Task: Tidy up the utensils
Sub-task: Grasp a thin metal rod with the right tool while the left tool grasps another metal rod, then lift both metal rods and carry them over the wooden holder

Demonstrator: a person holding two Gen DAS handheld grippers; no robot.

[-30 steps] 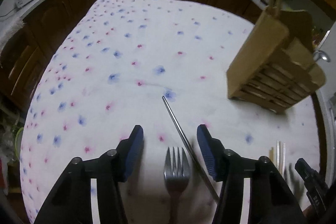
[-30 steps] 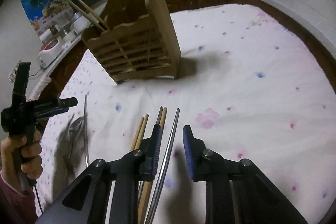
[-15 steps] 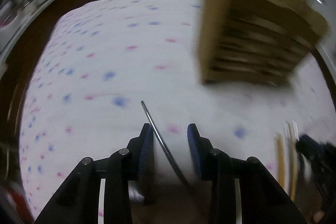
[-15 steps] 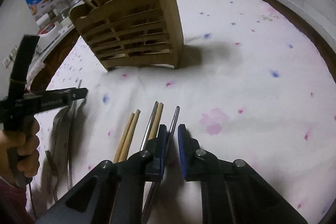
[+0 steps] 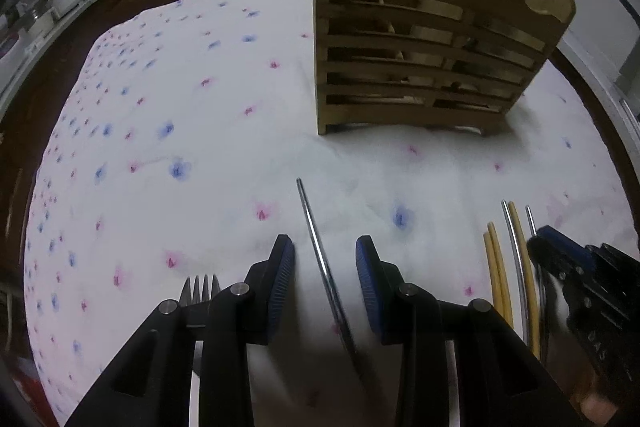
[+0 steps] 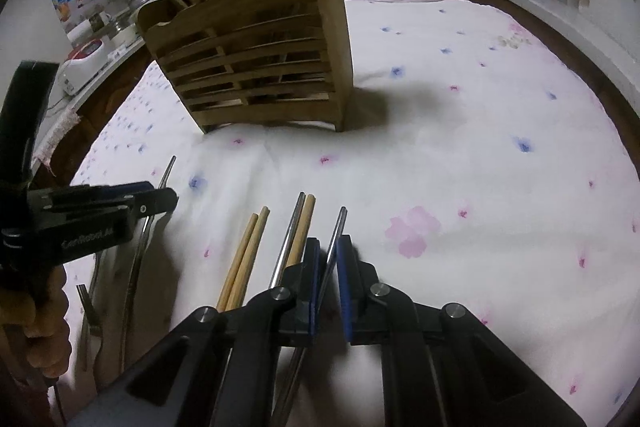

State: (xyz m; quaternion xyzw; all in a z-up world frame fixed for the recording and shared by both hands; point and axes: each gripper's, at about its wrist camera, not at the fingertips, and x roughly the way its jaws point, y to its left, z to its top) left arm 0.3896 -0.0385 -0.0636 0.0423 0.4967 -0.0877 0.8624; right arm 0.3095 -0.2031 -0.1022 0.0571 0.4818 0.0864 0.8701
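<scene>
The left gripper has slid sideways off the fork and now straddles a slim steel rod, ribbed blue pads apart and clear of it. The right gripper has narrowed onto a metal chopstick, pinching it. Bamboo chopsticks lie just beside it. The slatted wooden holder stands upright farther back; bare floral cloth stretches open to its right.

Right gripper pinched on a metal chopstick, wooden chopsticks lying just left on the floral cloth, slatted wooden utensil holder beyond, left gripper over a metal handle.
</scene>
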